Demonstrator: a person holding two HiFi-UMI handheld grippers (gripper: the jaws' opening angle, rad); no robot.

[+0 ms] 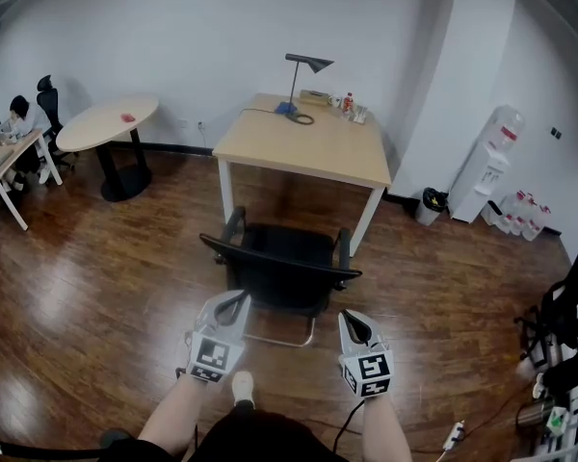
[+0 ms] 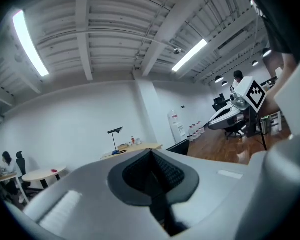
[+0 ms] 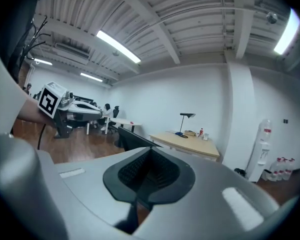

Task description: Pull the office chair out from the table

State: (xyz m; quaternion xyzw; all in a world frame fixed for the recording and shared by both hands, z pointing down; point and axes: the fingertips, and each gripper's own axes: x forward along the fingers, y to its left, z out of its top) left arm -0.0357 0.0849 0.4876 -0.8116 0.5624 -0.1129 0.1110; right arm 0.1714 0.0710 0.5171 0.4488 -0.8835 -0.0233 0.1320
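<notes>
The black office chair with armrests [image 1: 281, 269] is seen standing clear of the light wooden square table [image 1: 303, 152], on its near side, so the pull is judged largely done. Farther from the table, the left gripper [image 1: 237, 301] and right gripper [image 1: 354, 325] are held with jaws together and nothing clamped, presumably because no grip is needed now.

Black chair [image 1: 284, 263], tan table [image 1: 303, 147].

The wood floor [image 1: 96, 282] bears the office chair [image 1: 287, 268]; the table [image 1: 303, 150] carries a lamp [image 1: 310, 63].

White walls [image 1: 173, 37], dark wood floor [image 1: 96, 287], round table [image 1: 108, 121], water dispenser [image 1: 486, 166]
</notes>
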